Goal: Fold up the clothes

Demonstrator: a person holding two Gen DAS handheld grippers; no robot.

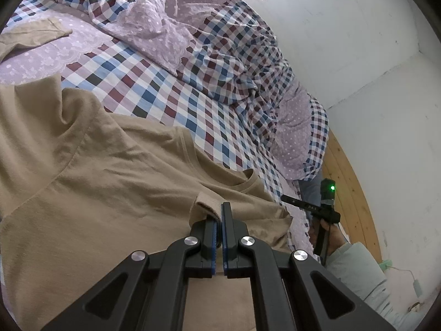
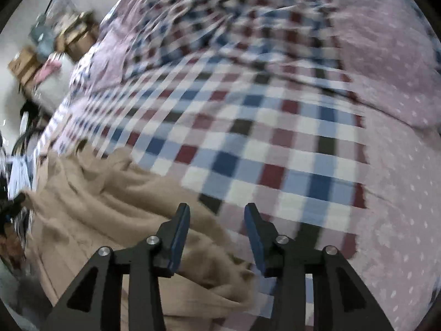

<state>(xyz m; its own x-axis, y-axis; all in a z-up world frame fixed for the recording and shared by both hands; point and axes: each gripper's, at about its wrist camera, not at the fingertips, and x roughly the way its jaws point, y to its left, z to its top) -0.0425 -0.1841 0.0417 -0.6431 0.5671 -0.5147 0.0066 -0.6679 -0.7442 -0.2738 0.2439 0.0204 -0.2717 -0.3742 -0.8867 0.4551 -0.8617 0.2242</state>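
A checked bedspread [image 1: 176, 93] carries the tan T-shirt [image 1: 110, 193], spread near the bed's front edge with a bunched quilt [image 1: 220, 33] well behind. The left gripper [image 1: 220, 220] is pinched onto a raised fold of shirt beside the neckline; the right gripper [image 2: 217, 220] hovers parted and empty over the shirt's edge. Judgement: carry the pinched fold across low and evenly, right tongs pinning the hem to prevent bunching.
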